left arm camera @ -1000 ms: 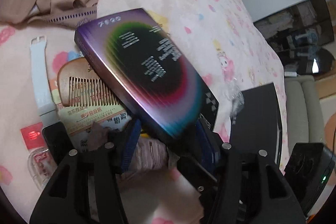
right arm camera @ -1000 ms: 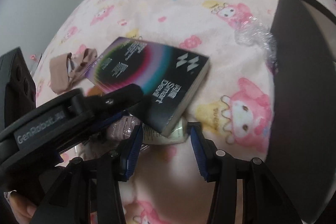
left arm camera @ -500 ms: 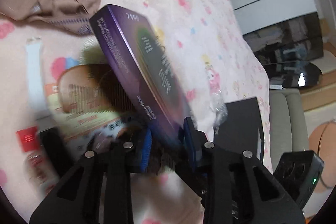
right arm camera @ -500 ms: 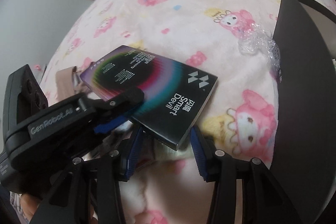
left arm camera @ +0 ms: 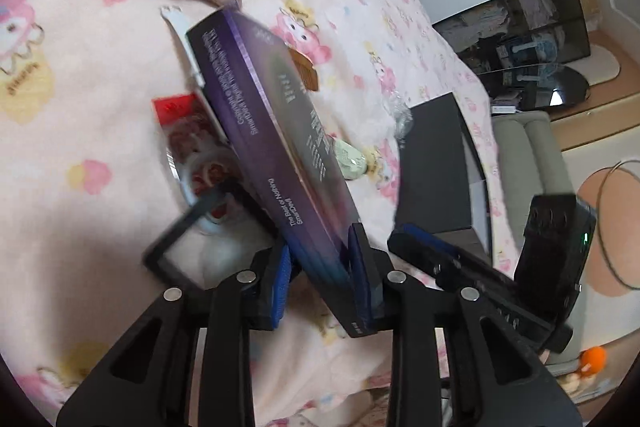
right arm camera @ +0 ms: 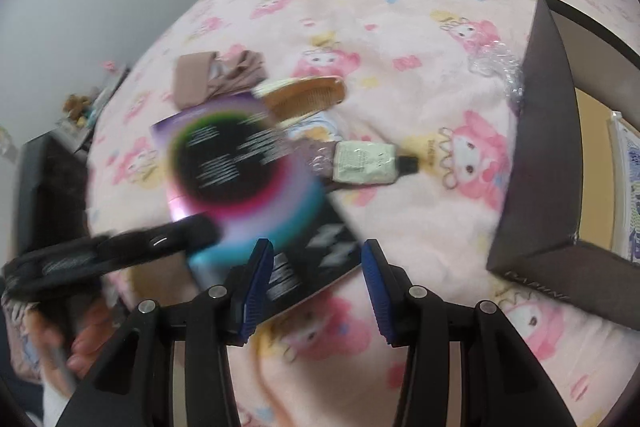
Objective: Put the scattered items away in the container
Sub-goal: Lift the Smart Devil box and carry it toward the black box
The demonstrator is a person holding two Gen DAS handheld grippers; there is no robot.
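My left gripper [left arm camera: 320, 279] is shut on a purple box with a rainbow ring [left arm camera: 272, 143] and holds it tilted on edge above the bed. The same box [right arm camera: 244, 179] shows blurred in the right wrist view, with the left gripper [right arm camera: 120, 255] clamping its near corner. My right gripper [right arm camera: 316, 283] is open and empty, just below the box. The dark open container [right arm camera: 556, 163] stands at the right; it also shows in the left wrist view [left arm camera: 440, 163].
On the pink cartoon blanket [right arm camera: 400, 7] lie a wooden comb [right arm camera: 304, 99], a pale green tube [right arm camera: 368, 163], brown stockings [right arm camera: 216, 75], crumpled clear plastic [right arm camera: 500, 67], a red-capped packet [left arm camera: 188, 131], a black frame [left arm camera: 192, 235] and a white strap [left arm camera: 176, 23].
The left gripper has lifted the purple box off the pile and tipped it onto its edge. The comb and tube underneath are uncovered. The right gripper has stayed open.
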